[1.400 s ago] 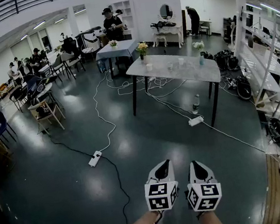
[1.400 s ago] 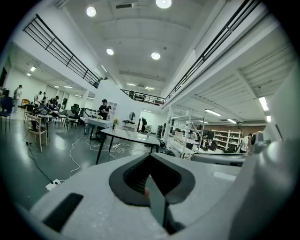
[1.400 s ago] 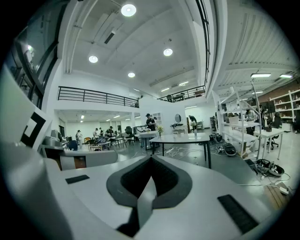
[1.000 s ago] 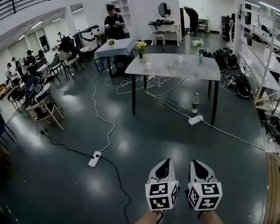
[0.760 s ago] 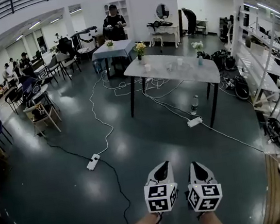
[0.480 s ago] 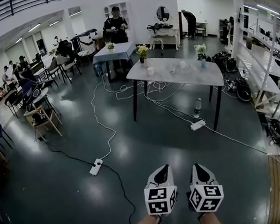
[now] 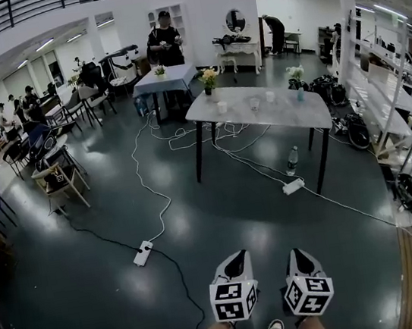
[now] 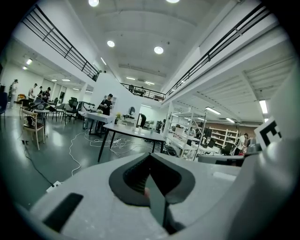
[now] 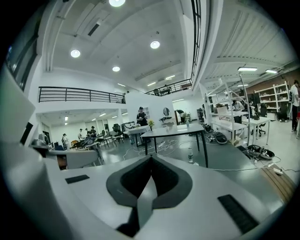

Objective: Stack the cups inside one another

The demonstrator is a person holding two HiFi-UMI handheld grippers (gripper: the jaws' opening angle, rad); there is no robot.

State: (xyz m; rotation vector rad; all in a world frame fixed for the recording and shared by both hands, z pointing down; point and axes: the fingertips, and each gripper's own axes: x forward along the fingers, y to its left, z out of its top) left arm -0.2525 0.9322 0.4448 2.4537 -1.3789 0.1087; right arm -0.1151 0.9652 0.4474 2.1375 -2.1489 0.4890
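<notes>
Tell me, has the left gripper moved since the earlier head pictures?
Yes. The left gripper has gone forward, toward the grey table: the white power strip on the floor lies nearer to it now.

A dark glossy floor (image 7: 80, 294) crossed by white cables (image 7: 256, 166); a grey tabletop (image 7: 275, 115) on black legs mid-room; chairs (image 7: 57, 182) at left; shelving (image 7: 397, 85) at right; a railed balcony (image 7: 7, 17) above.
</notes>
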